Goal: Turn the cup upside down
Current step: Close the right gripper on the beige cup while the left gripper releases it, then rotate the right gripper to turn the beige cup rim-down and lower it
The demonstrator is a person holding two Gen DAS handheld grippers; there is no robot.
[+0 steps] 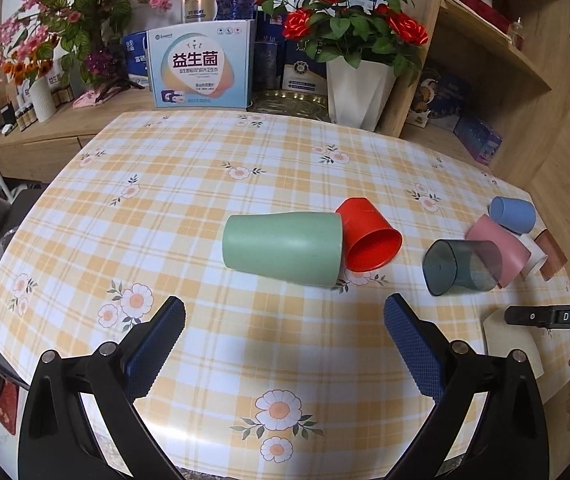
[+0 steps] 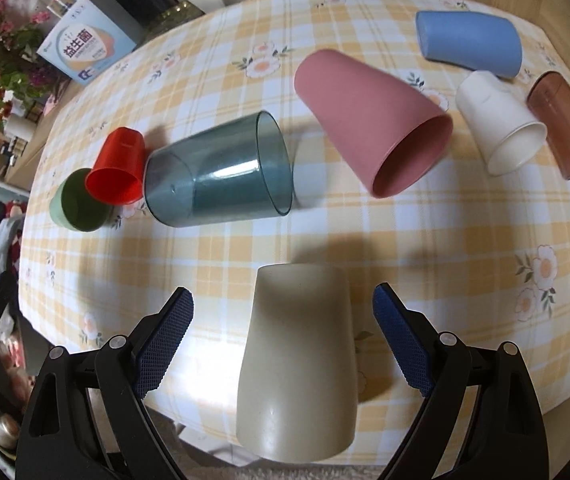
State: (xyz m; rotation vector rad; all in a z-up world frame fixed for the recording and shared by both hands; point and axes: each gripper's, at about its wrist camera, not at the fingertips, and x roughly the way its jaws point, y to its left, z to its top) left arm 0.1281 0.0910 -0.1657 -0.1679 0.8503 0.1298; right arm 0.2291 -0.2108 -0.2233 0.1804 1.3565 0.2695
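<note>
The beige cup (image 2: 297,364) lies on its side between the spread jaws of the right gripper (image 2: 283,344), long axis along the fingers. The left gripper (image 1: 285,332), also spread and empty, is farther away.

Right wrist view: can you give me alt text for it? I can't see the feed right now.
The open right claw straddles a beige cup lying on its side at the near edge of the checked tablecloth, without touching it. Beyond lie seven more tipped cups: green, red, clear teal, pink, white, brown and blue.
</note>
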